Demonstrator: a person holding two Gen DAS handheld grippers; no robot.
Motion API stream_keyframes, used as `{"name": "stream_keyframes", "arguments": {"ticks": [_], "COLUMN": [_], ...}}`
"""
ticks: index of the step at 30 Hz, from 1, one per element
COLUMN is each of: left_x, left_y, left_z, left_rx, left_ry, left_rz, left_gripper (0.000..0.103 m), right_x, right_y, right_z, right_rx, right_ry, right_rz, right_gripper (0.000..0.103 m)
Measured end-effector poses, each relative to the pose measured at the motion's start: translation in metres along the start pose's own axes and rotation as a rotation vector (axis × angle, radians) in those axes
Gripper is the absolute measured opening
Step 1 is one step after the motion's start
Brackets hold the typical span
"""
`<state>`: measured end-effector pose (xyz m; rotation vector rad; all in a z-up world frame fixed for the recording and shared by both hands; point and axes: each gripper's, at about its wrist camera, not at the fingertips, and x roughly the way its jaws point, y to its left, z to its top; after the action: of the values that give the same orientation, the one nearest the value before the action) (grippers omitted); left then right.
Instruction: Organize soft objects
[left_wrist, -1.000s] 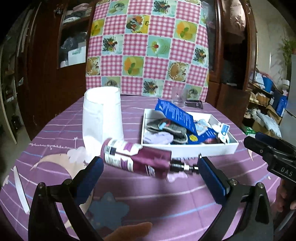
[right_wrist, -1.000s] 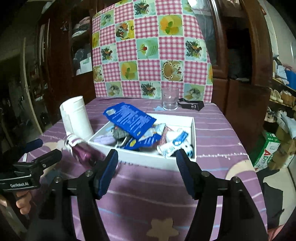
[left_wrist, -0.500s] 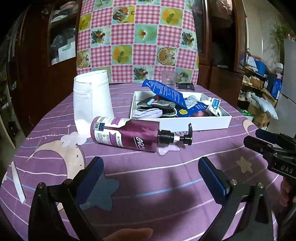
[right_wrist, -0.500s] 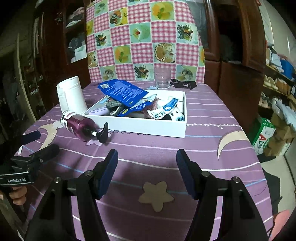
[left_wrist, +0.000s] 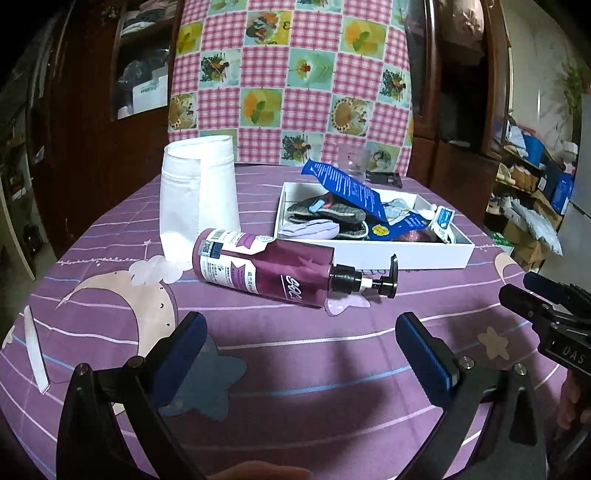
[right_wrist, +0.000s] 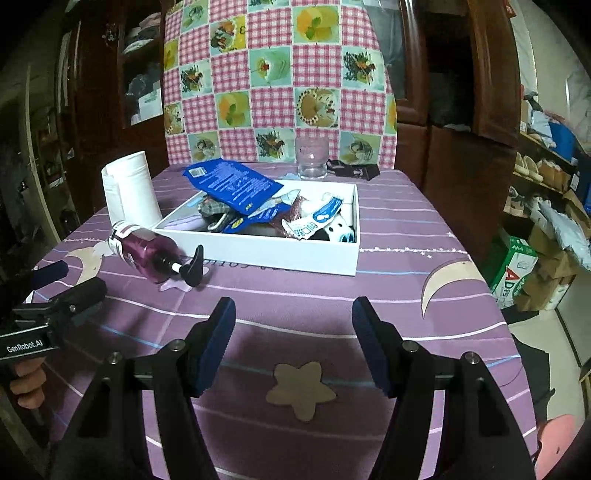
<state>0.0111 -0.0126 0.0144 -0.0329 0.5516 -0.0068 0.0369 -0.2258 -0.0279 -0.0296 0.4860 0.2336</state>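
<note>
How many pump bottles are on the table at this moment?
1. The purple pump bottle lies on its side between the white fabric roll and the white tray. Another could be buried in the tray's pile.

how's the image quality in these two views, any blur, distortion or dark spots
Left wrist view: strong fisheye bending, black corners, dim room; the purple pump bottle lying on the tablecloth is sharp, and the open left gripper casts a soft shadow. Right wrist view: same curved edges, dark cabinets at left; the white box is clear, the glass faint against the checked cloth.
</note>
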Motion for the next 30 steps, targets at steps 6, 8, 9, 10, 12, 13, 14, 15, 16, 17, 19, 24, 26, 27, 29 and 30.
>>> {"name": "stream_keyframes", "arguments": {"ticks": [6, 8, 9, 10, 12, 13, 14, 15, 16, 17, 19, 24, 26, 27, 29, 30], "left_x": [-0.0011, -0.0009, -0.0007, -0.0011, -0.0009, -0.0008, -0.0007, -0.0006, -0.0006, -0.0003, -0.0003, -0.0002, -0.0001, -0.0002, 0.0001, 0.0002], "left_y": [-0.0030, -0.0035, -0.0036, -0.0034, -0.0032, -0.0035, -0.0035, -0.0039, -0.0041, -0.0043, -0.0042, -0.0042, -0.0042, -0.0045, -0.0043, -0.0044], "left_z": [0.0003, 0.0004, 0.0005, 0.0005, 0.0004, 0.0005, 0.0005, 0.0002, 0.0000, 0.0001, 0.0001, 0.0000, 0.0001, 0.0000, 0.0001, 0.0000], "left_rx": [0.012, 0.014, 0.015, 0.014, 0.013, 0.013, 0.013, 0.013, 0.013, 0.013, 0.013, 0.013, 0.013, 0.013, 0.014, 0.015], "left_ry": [-0.005, -0.005, -0.004, -0.005, -0.005, -0.005, -0.004, -0.003, -0.002, -0.001, -0.002, 0.000, 0.000, -0.001, 0.000, -0.001], "left_rz": [0.002, 0.003, 0.005, 0.004, 0.003, 0.004, 0.004, 0.005, 0.006, 0.006, 0.005, 0.006, 0.006, 0.006, 0.006, 0.005], "left_gripper": [0.103, 0.103, 0.103, 0.103, 0.103, 0.103, 0.103, 0.103, 0.103, 0.103, 0.103, 0.103, 0.103, 0.103, 0.103, 0.103], "right_x": [-0.0044, -0.0054, -0.0052, -0.0047, -0.0044, -0.0044, -0.0043, -0.0044, -0.0045, -0.0046, -0.0051, -0.0055, -0.0056, -0.0056, -0.0055, -0.0054], "right_y": [0.0007, 0.0017, 0.0021, 0.0025, 0.0027, 0.0028, 0.0028, 0.0029, 0.0030, 0.0032, 0.0032, 0.0044, 0.0047, 0.0046, 0.0046, 0.0046], "right_z": [-0.0001, 0.0002, 0.0006, 0.0008, 0.0011, 0.0012, 0.0012, 0.0011, 0.0010, 0.0011, 0.0008, 0.0015, 0.0013, 0.0014, 0.0013, 0.0014], "right_rx": [-0.006, -0.012, -0.017, -0.019, -0.019, -0.018, -0.019, -0.019, -0.020, -0.021, -0.020, -0.026, -0.025, -0.025, -0.026, -0.026], "right_ry": [-0.015, -0.021, -0.021, -0.020, -0.020, -0.021, -0.020, -0.019, -0.019, -0.019, -0.022, -0.030, -0.030, -0.031, -0.031, -0.031], "right_rz": [-0.008, -0.006, -0.007, -0.008, -0.008, -0.008, -0.008, -0.009, -0.008, -0.009, -0.010, -0.013, -0.013, -0.013, -0.013, -0.013], "right_gripper": [0.066, 0.066, 0.066, 0.066, 0.066, 0.066, 0.066, 0.066, 0.066, 0.066, 0.066, 0.066, 0.066, 0.066, 0.066, 0.066]}}
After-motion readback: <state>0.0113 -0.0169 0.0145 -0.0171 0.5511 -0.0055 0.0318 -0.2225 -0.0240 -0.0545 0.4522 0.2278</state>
